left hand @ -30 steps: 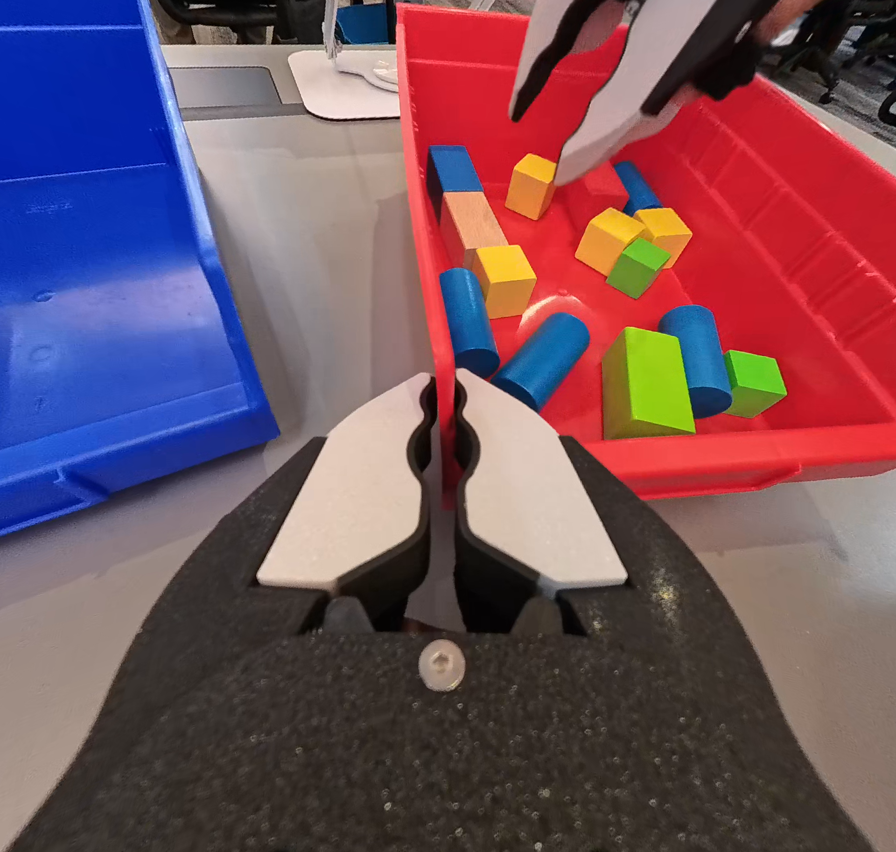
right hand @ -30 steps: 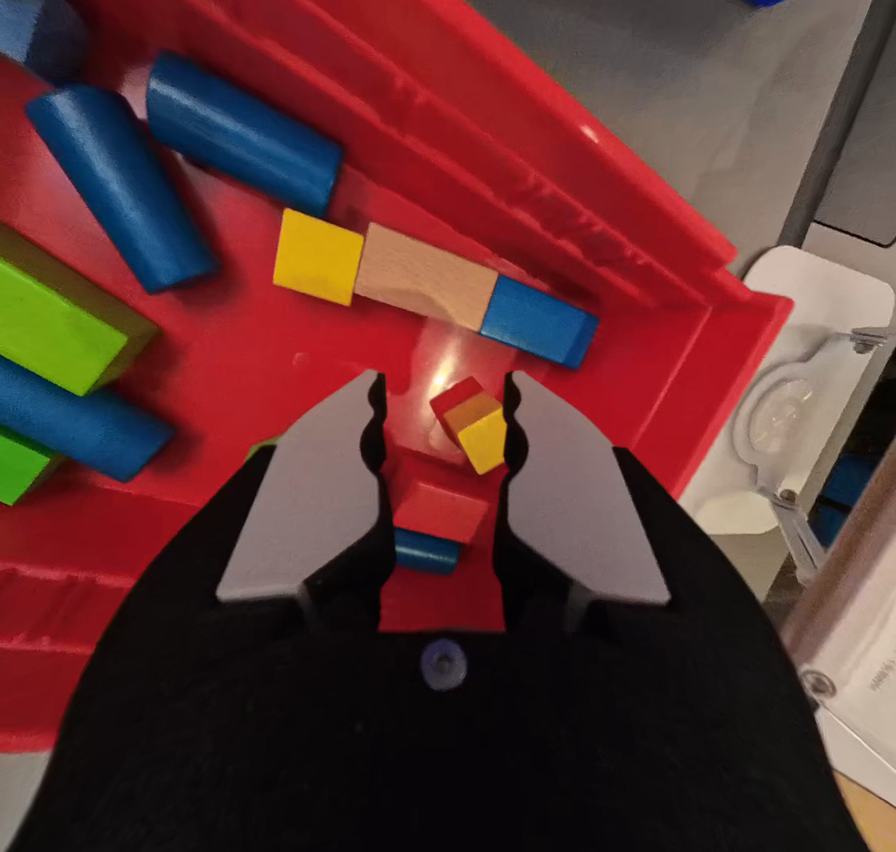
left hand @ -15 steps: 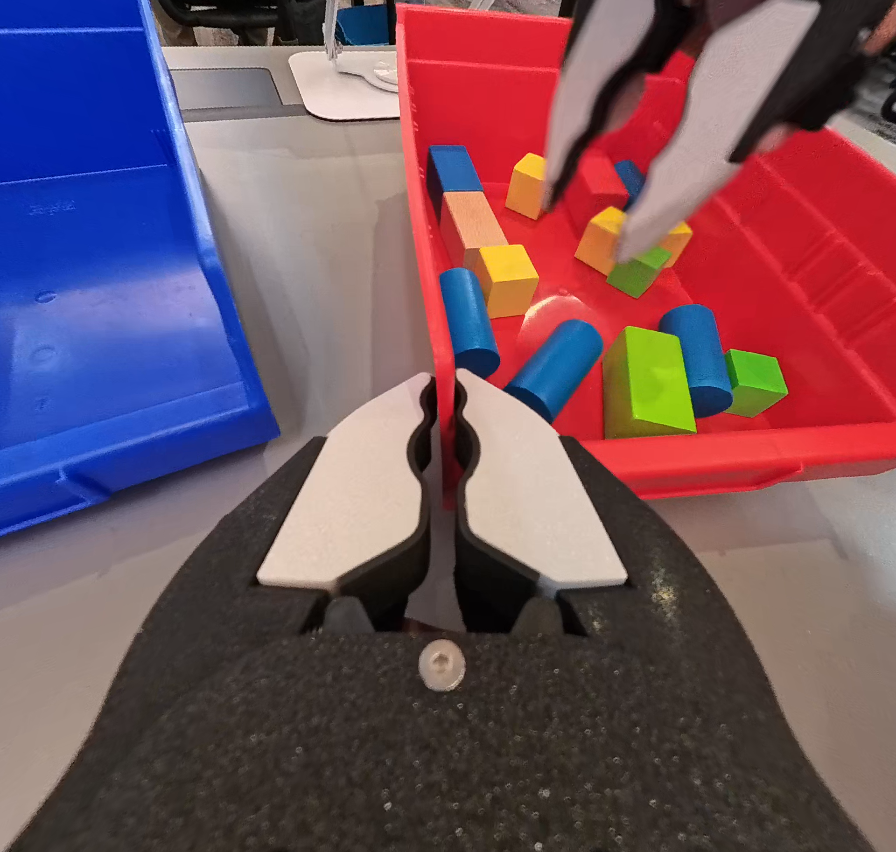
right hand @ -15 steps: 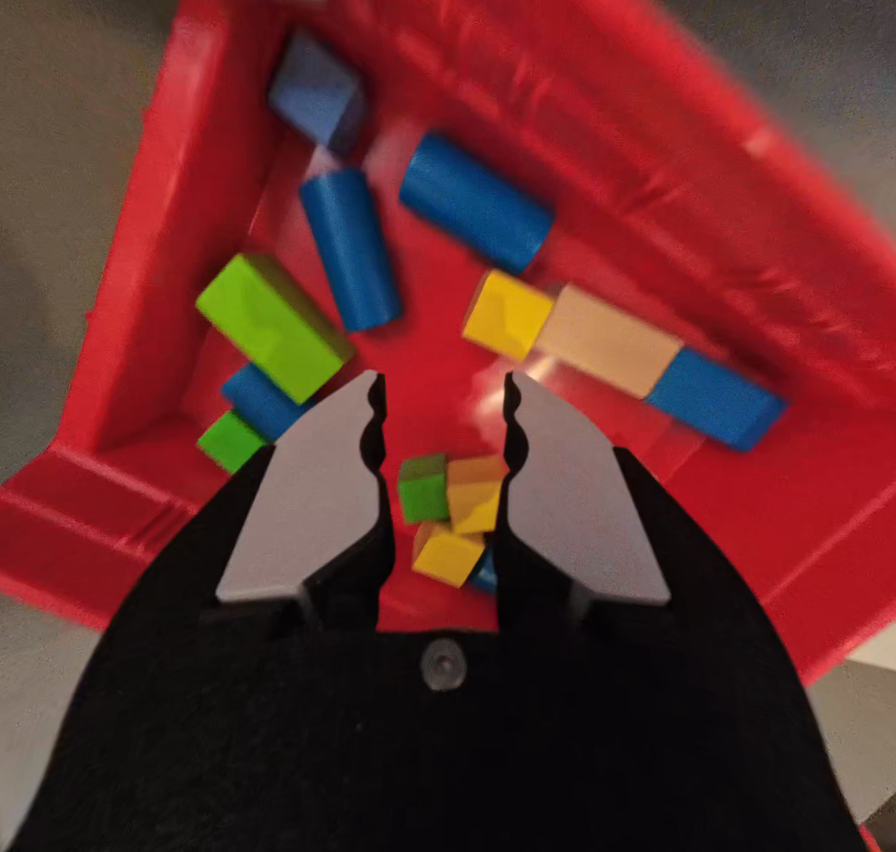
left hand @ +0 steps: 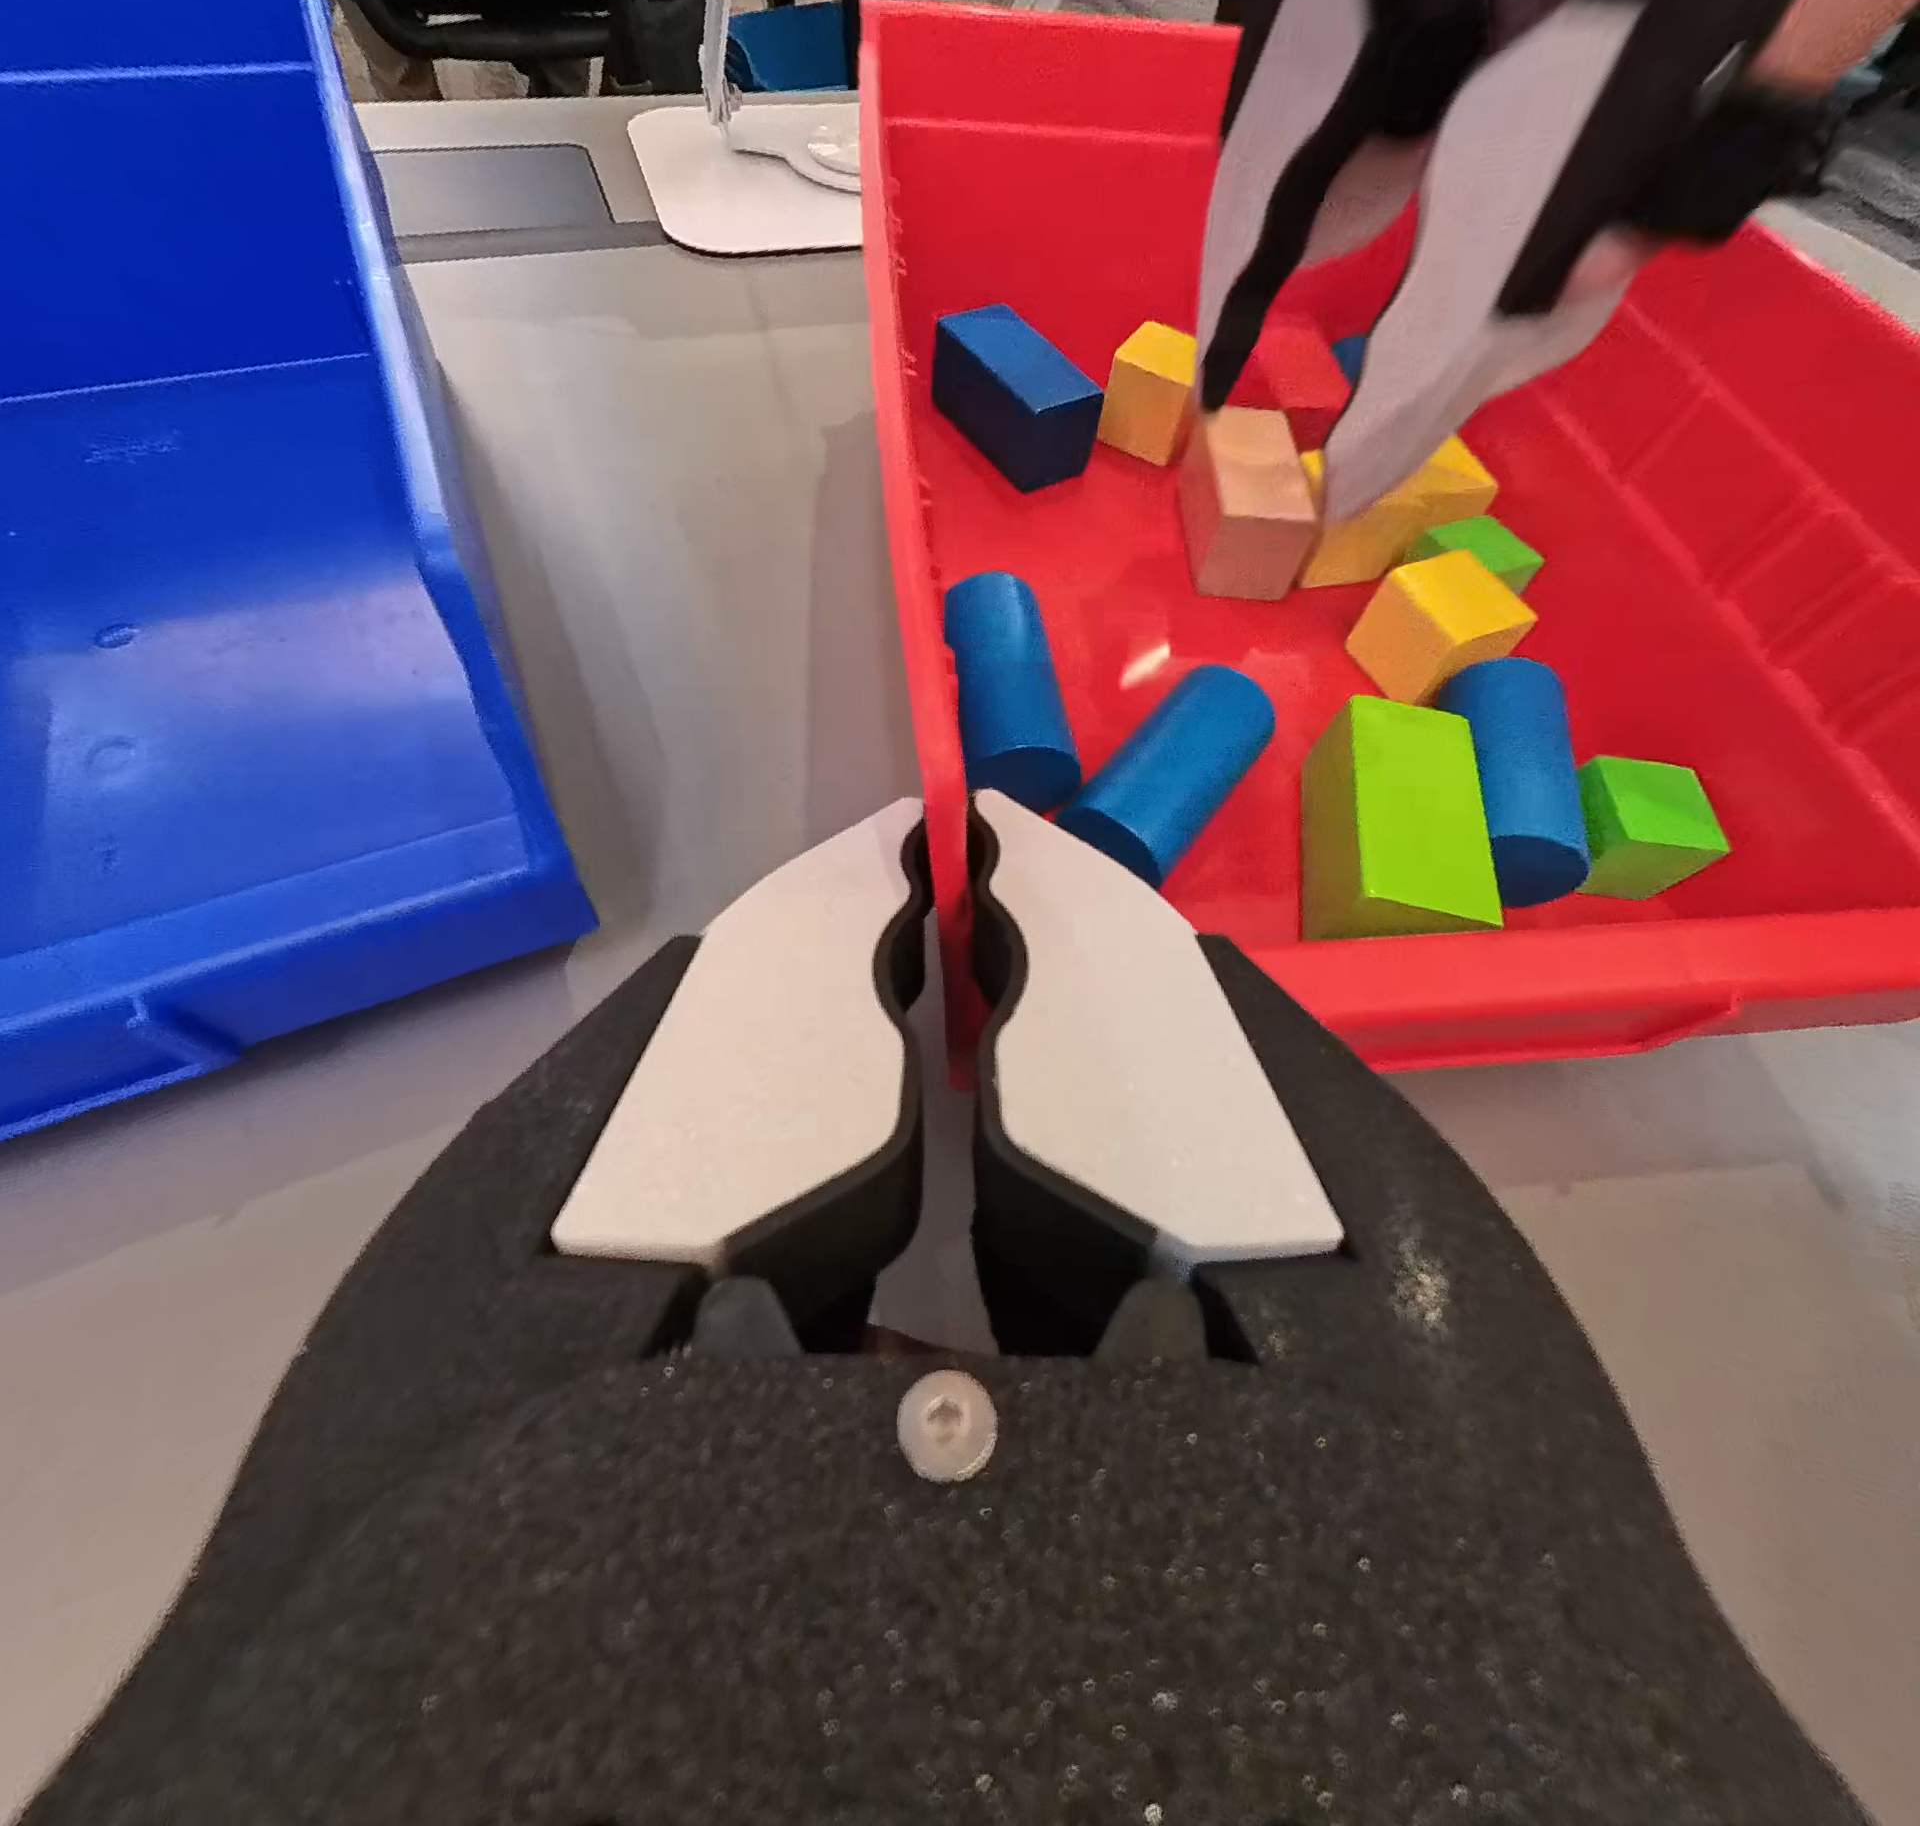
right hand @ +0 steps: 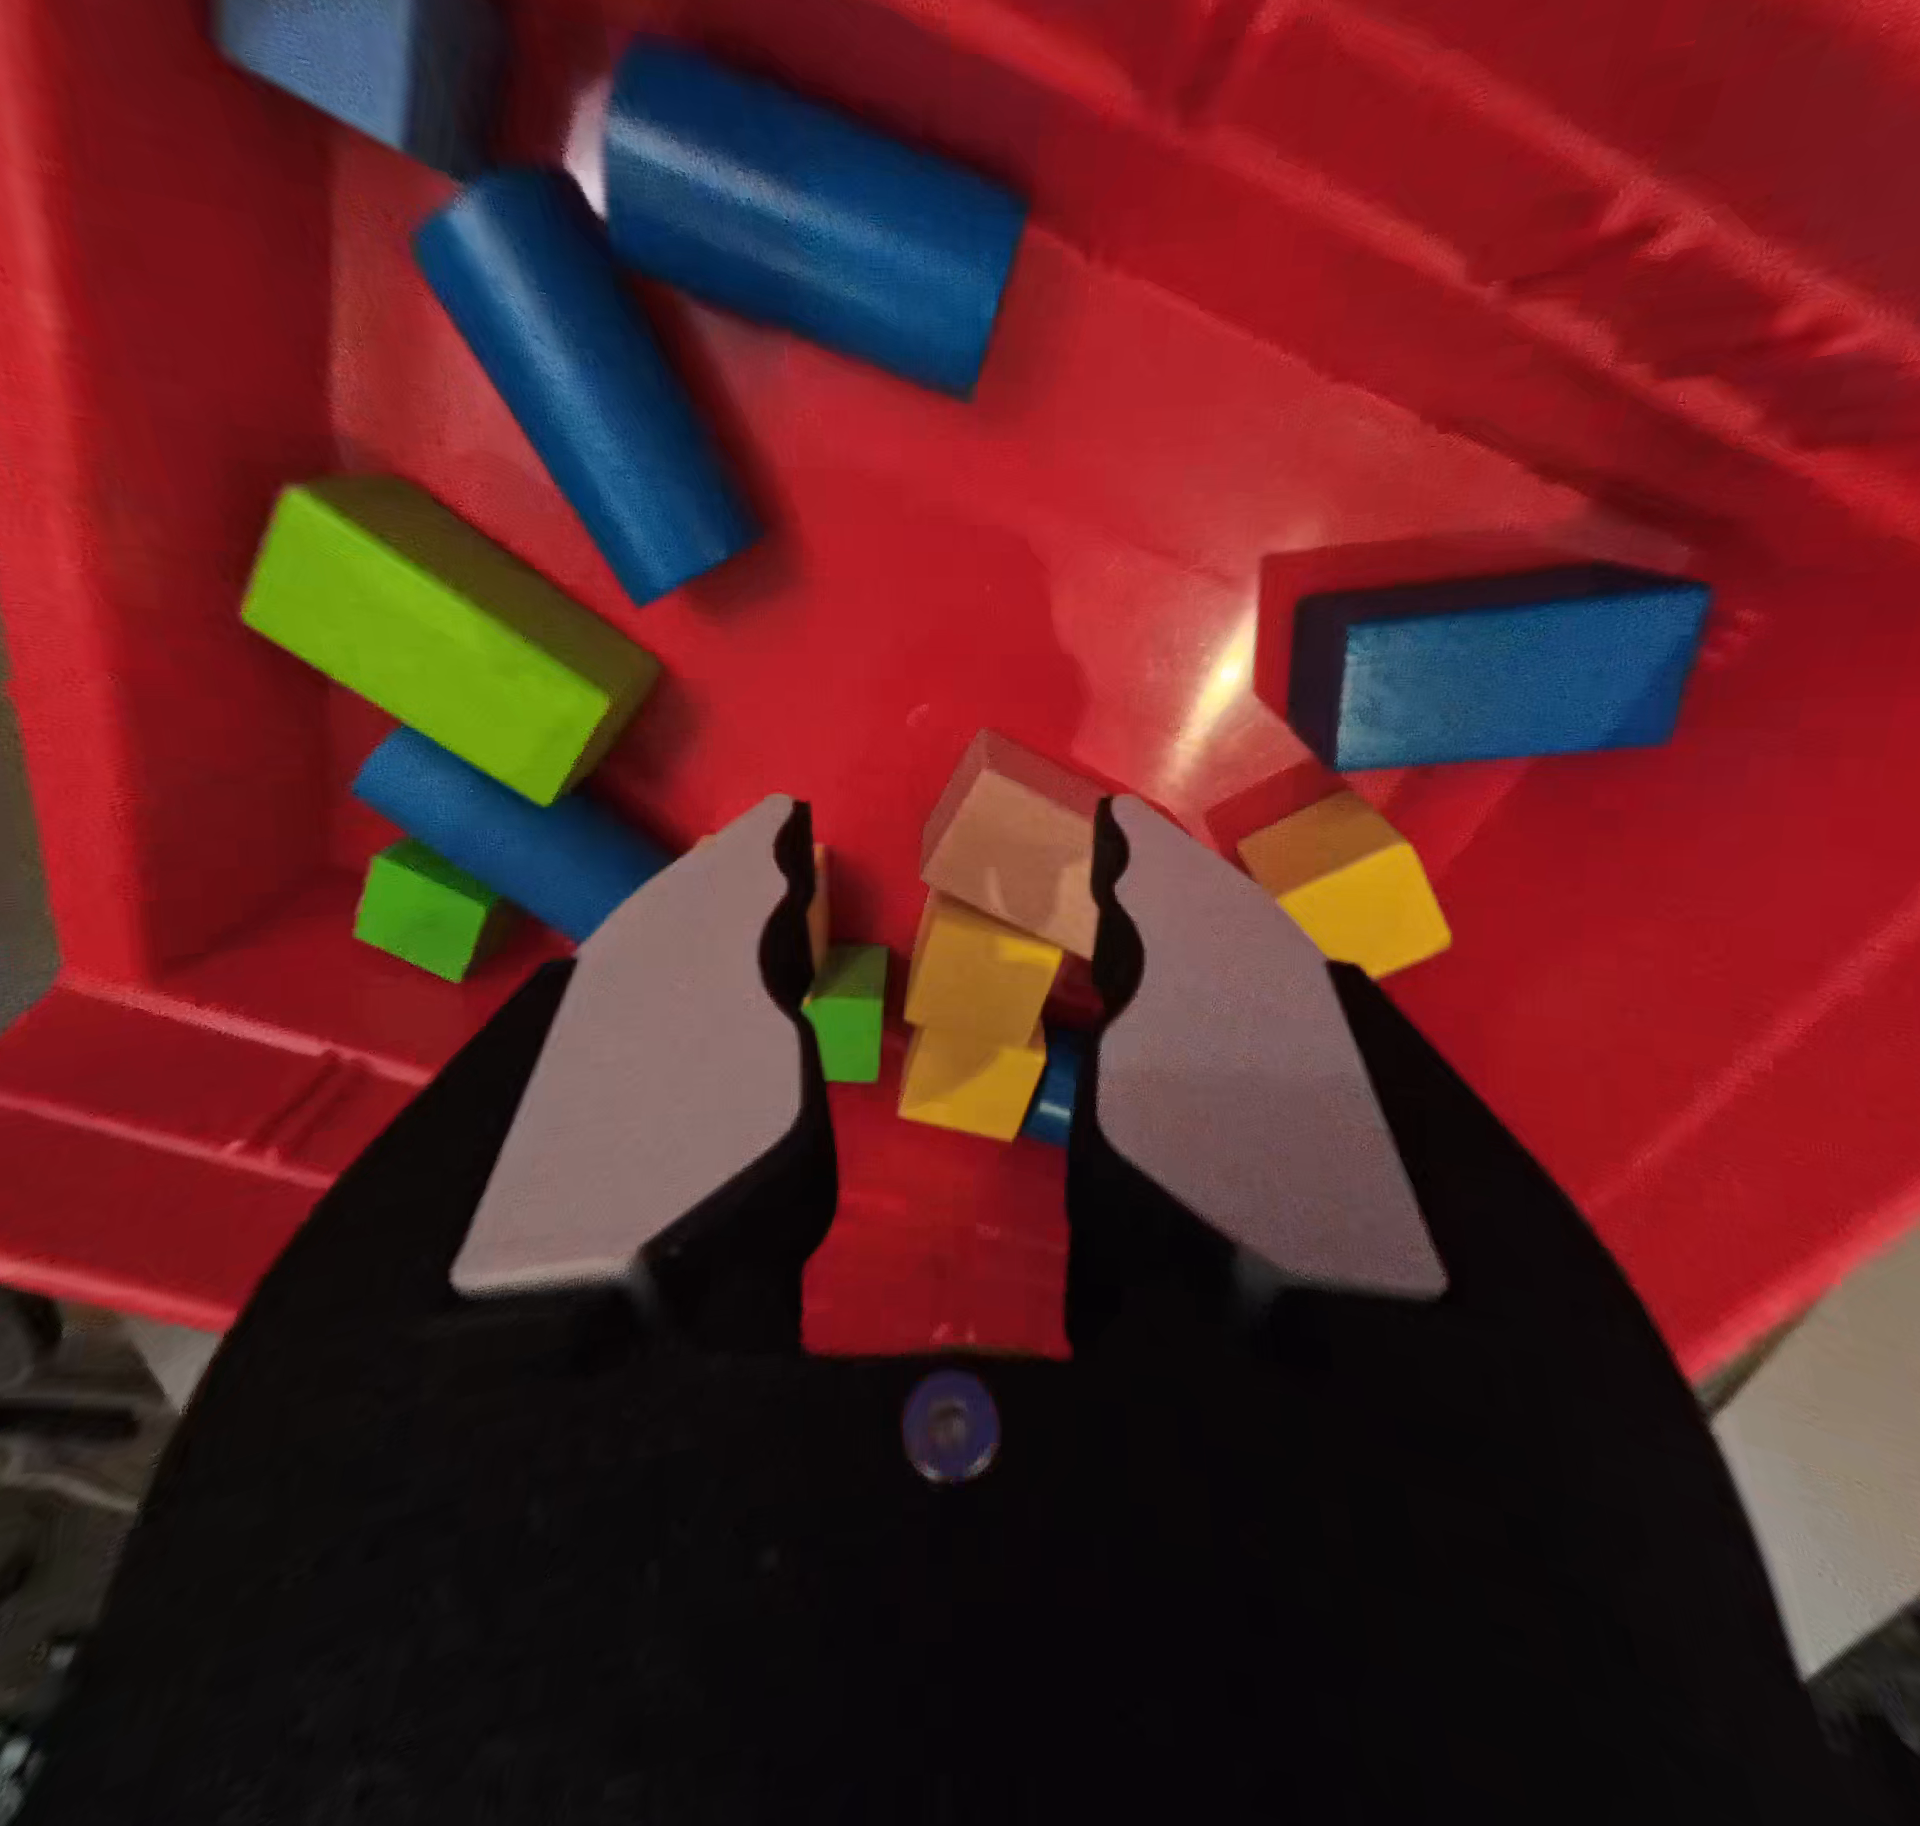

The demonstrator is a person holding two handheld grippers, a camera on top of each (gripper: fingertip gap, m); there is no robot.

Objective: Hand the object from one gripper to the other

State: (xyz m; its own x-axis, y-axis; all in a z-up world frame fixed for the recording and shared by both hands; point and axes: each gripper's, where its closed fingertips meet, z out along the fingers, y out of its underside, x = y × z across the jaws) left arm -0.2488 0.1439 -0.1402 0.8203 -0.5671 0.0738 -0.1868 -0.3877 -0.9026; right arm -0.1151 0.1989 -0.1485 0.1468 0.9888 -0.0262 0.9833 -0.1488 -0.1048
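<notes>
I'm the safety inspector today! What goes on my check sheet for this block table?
Surface: grey table, bare between the bins.
Job's things: plain wooden block, tilted in the red bin, between the jaws of the right gripper.
Clutter: blue cylinders, green blocks, yellow blocks and a blue block loose in that bin; blue bin looks empty.
Grippers: right gripper open over the wooden block; left gripper shut, holding nothing, by the red bin's near corner.
Cables: nothing seen.
Surroundings: white stand base, dark chairs behind.
</notes>
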